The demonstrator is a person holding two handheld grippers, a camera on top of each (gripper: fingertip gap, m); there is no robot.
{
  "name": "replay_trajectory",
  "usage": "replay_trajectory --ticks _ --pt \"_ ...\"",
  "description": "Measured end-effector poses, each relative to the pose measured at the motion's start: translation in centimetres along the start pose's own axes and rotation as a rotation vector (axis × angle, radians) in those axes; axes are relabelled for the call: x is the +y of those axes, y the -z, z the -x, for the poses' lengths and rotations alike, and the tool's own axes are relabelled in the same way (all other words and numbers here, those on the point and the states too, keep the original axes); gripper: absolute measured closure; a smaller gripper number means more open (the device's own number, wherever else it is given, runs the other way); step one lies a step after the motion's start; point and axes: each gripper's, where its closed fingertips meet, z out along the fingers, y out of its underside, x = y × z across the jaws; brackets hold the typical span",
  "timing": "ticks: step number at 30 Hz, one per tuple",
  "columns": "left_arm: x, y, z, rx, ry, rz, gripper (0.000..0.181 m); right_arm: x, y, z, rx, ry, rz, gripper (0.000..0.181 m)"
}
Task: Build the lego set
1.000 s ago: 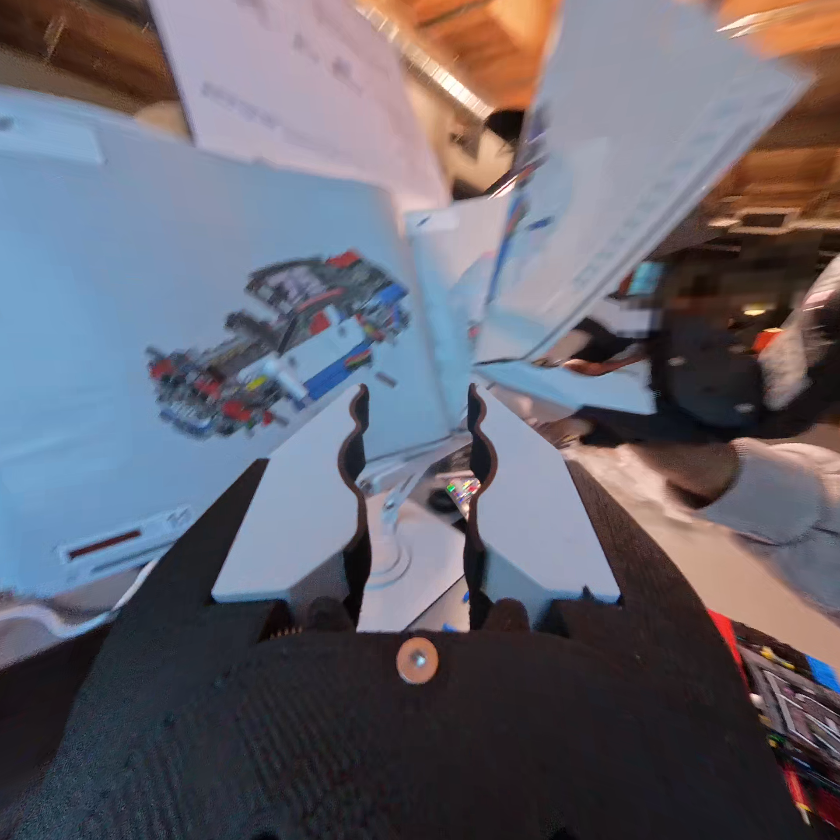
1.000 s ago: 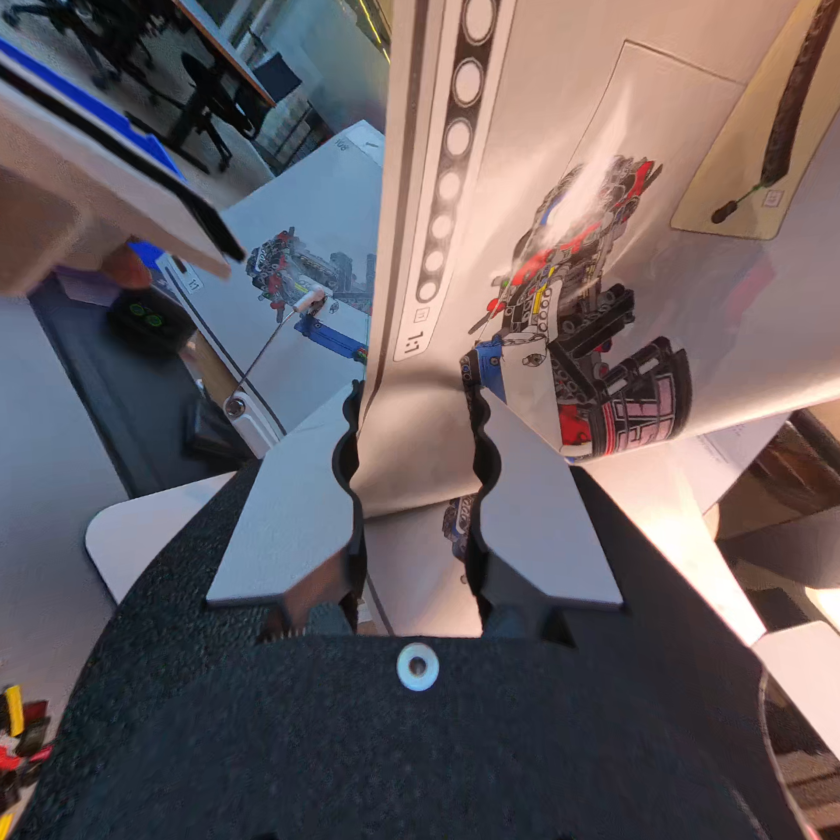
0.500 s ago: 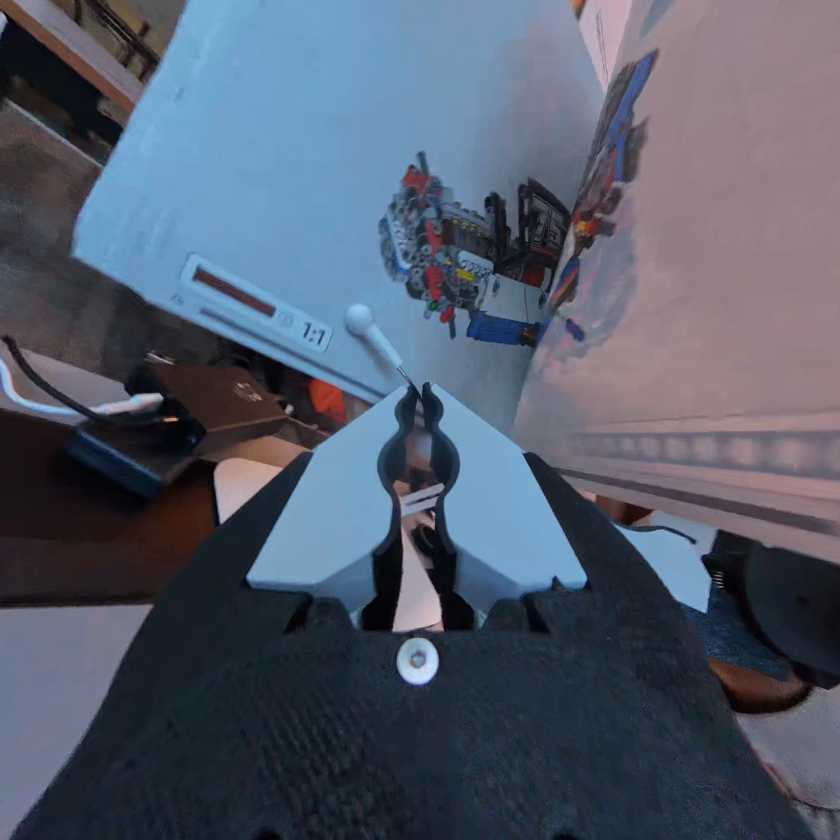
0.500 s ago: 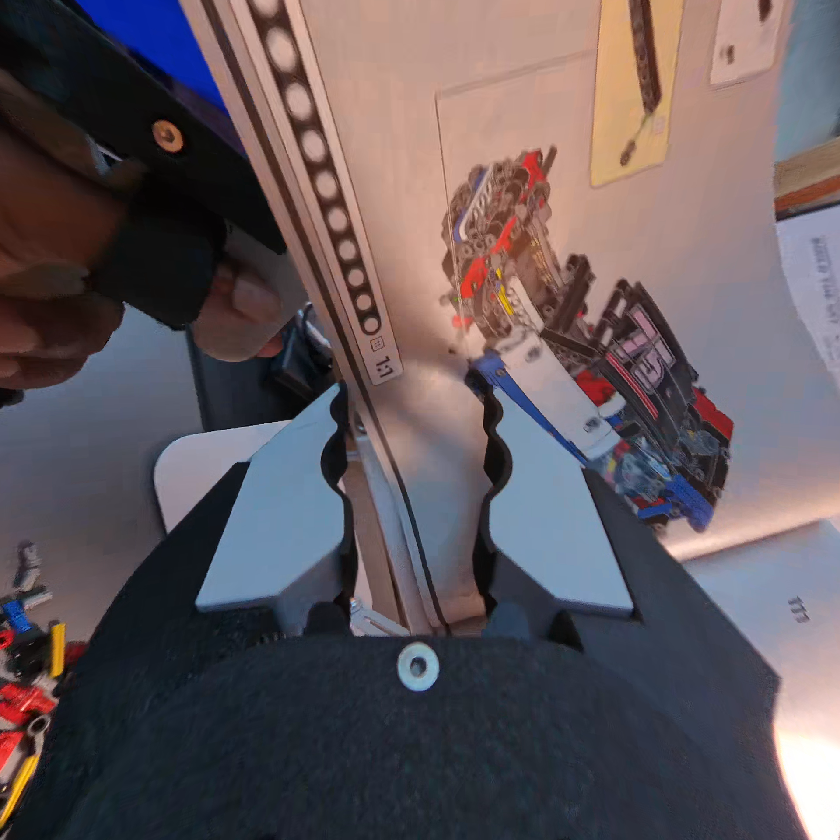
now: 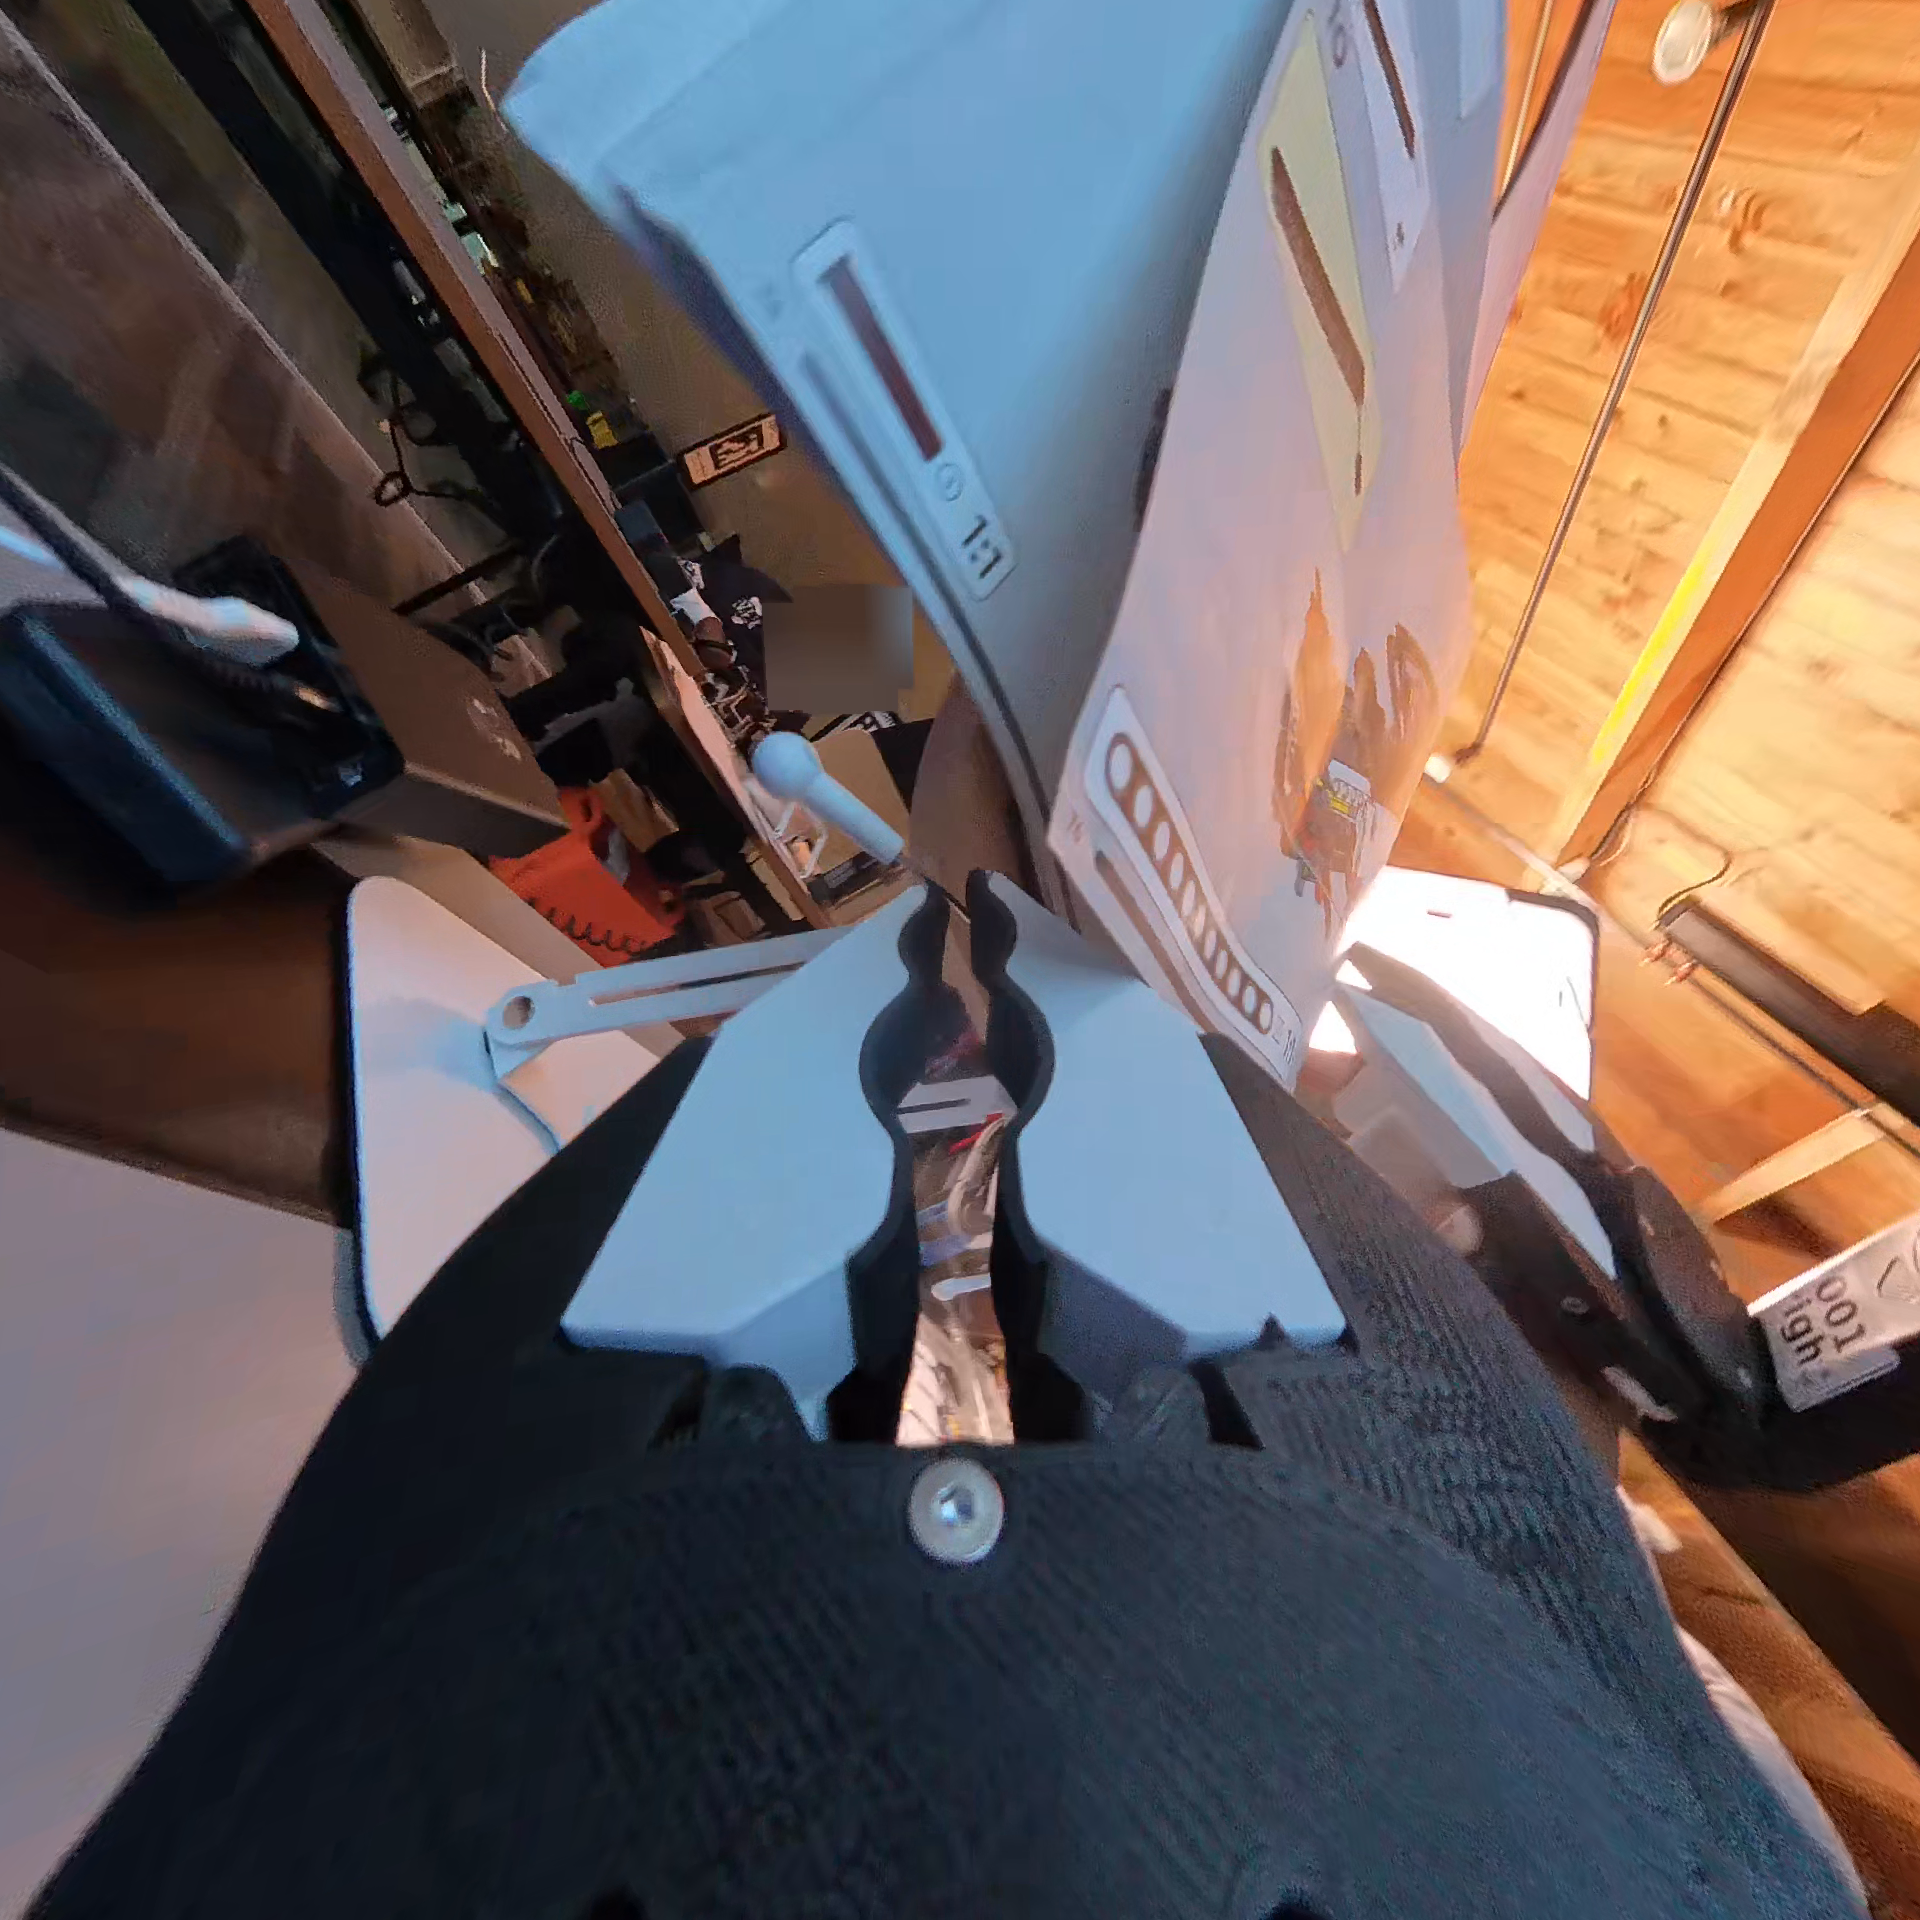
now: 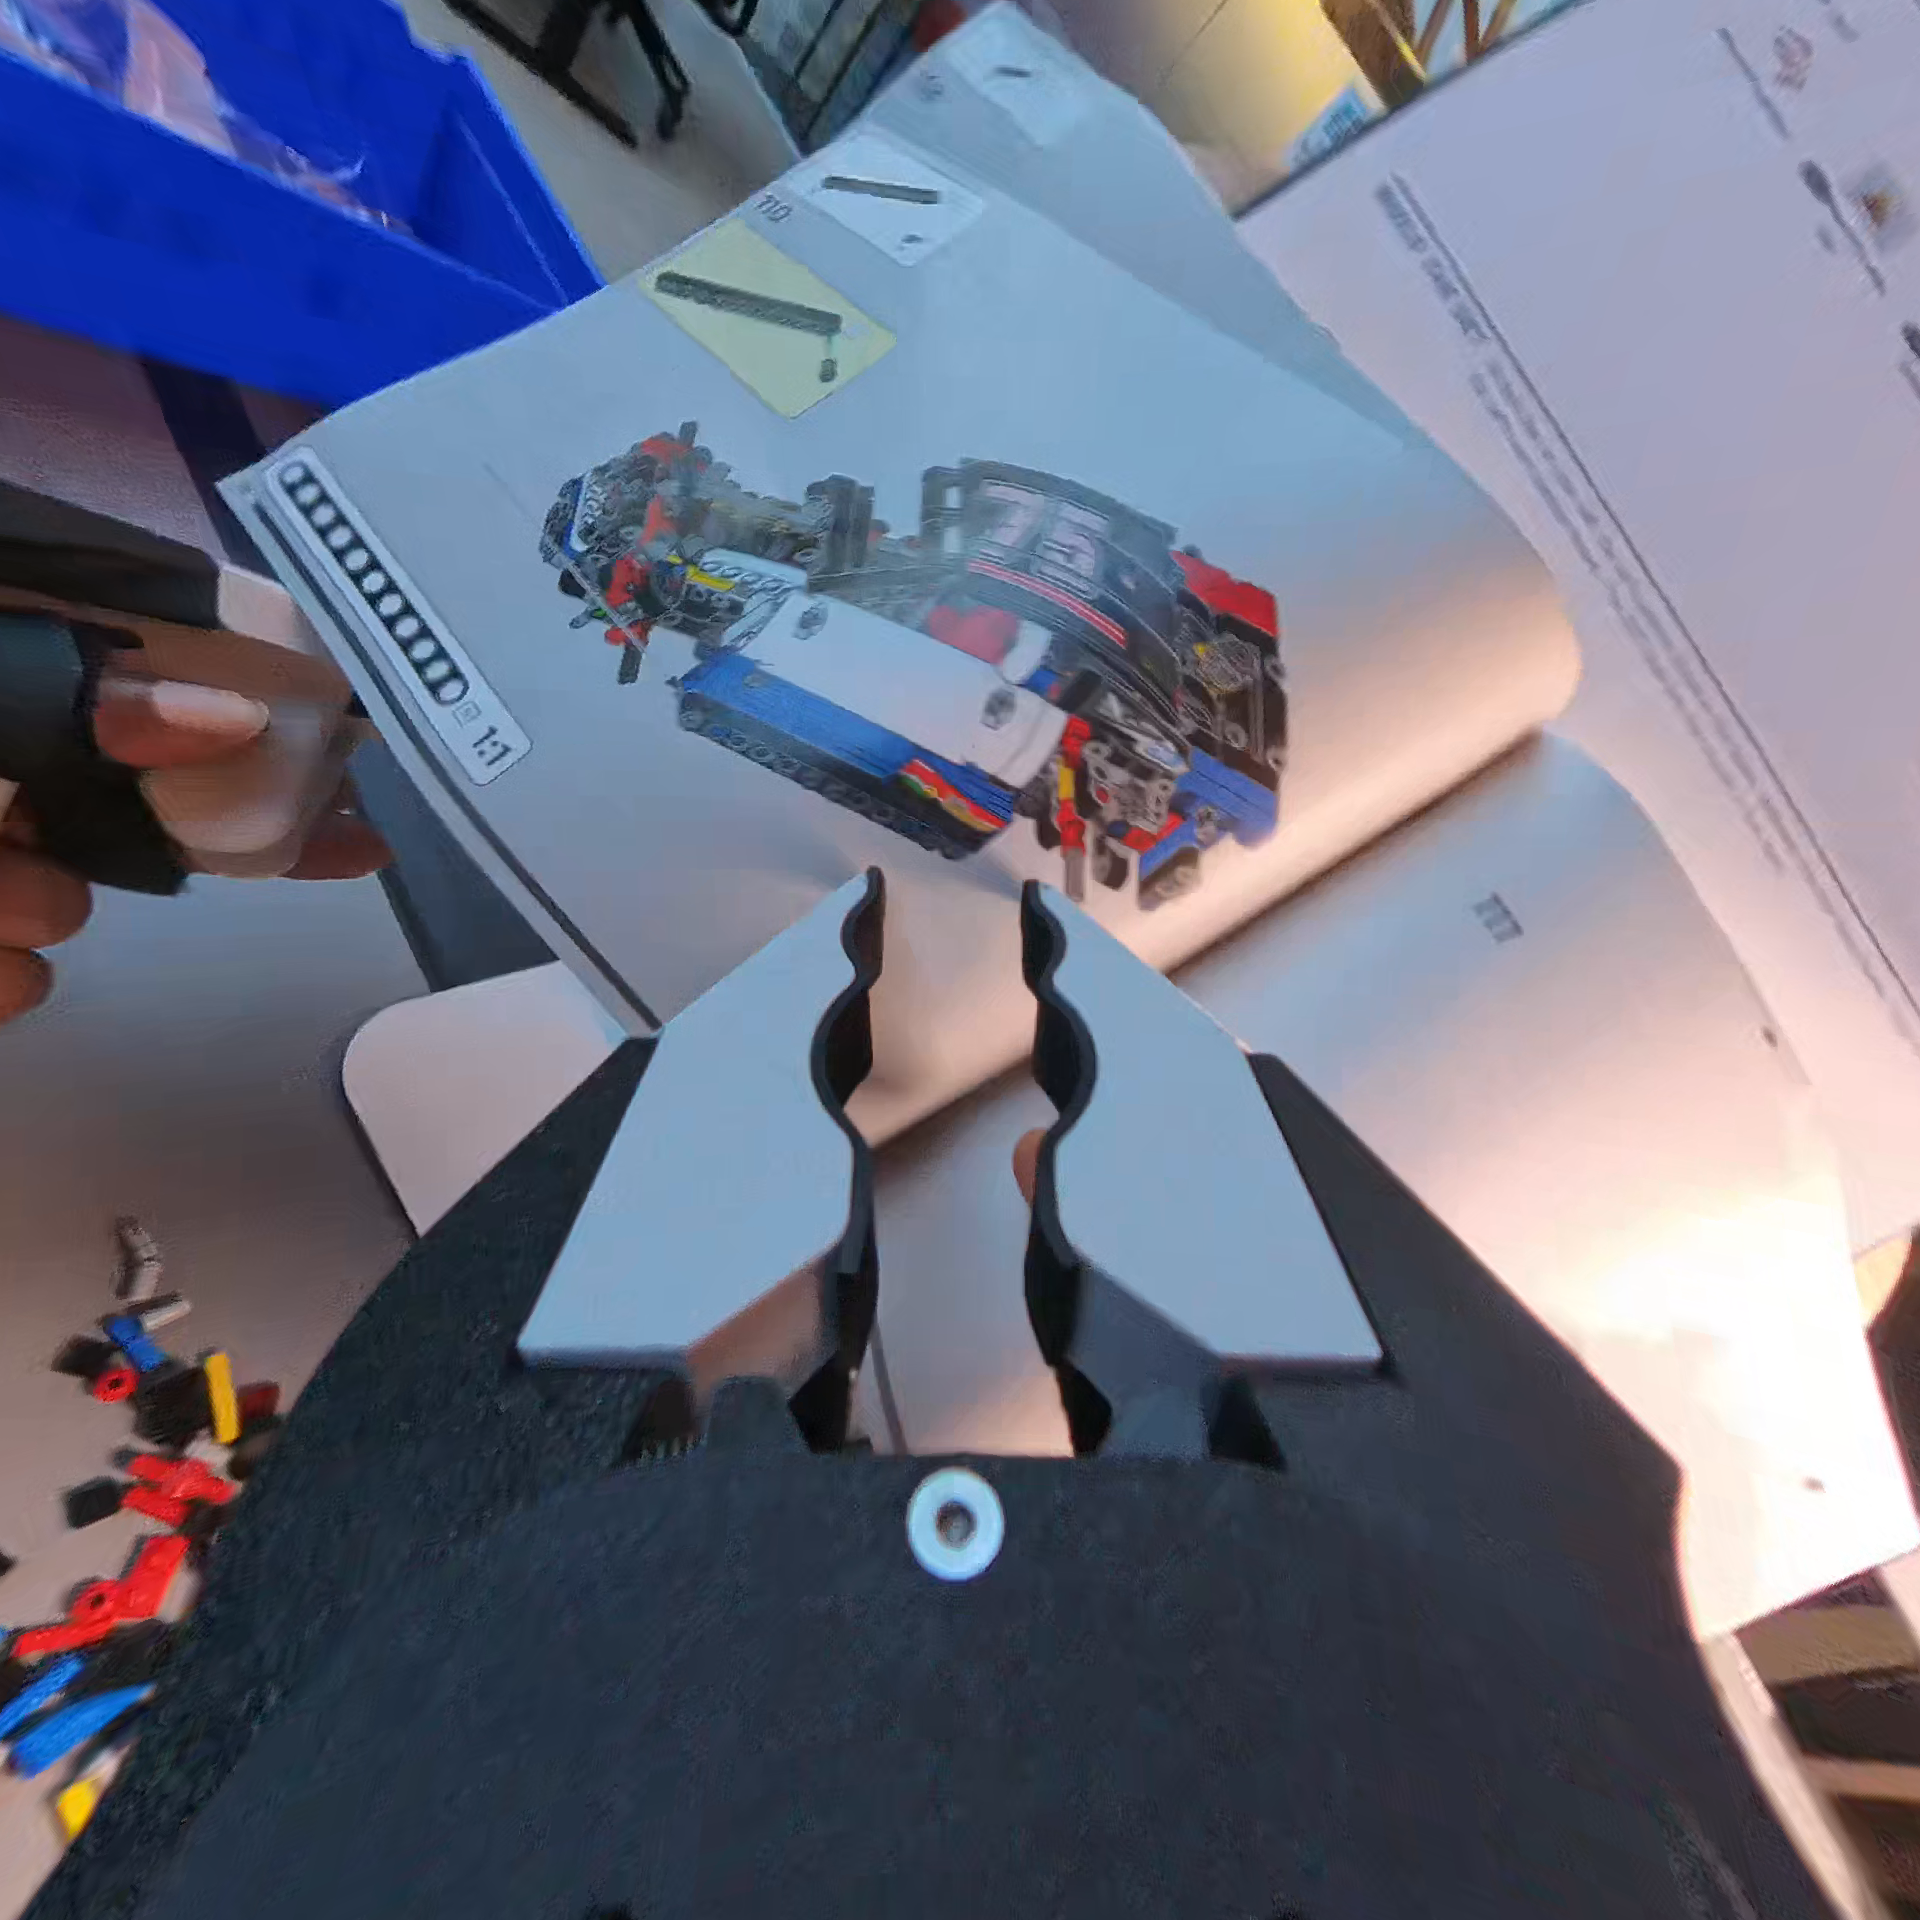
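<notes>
While left gripper (image 5: 957, 906) pinches page edge of open grey instruction booklet (image 6: 1039, 416), right gripper (image 6: 951, 883) spread, booklet just ahead; loose red/blue bricks (image 6: 114, 1496) to its left.

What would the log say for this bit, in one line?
left claw: nearly shut, at page edge, grip unclear | right claw: open, empty | booklet: open | loose bricks: on table

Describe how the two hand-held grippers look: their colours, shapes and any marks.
Both look alike. The left gripper and the right gripper each have a black, rough-textured body with a silver screw in the middle. Two pale grey wedge-shaped fingers carry black pads with wavy inner edges. No cables or markings show on them.
</notes>
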Motion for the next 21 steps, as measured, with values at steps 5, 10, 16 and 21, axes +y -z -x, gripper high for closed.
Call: replay_trajectory --ticks 5,10,16,21 --pt "0.5 0.5 0.2 0.044 0.171 -0.091 0.179 1.0 -4.6 2.9 0.033 0.265 0.198 0.148" --pt "-0.1 0.8 -1.4 0.034 0.061 -0.08 0.181 0.1 -6.3 3.6 0.047 0.333 0.227 0.157" --pt "-0.6 -0.2 -4.1 -0.057 -0.378 0.016 0.181 0.2 -6.4 3.8 0.034 0.297 0.219 0.16" --pt "0.4 -3.4 -6.3 -0.081 -0.817 0.219 0.181 0.0 -6.0 4.7 -0.063 0.217 0.174 0.15"
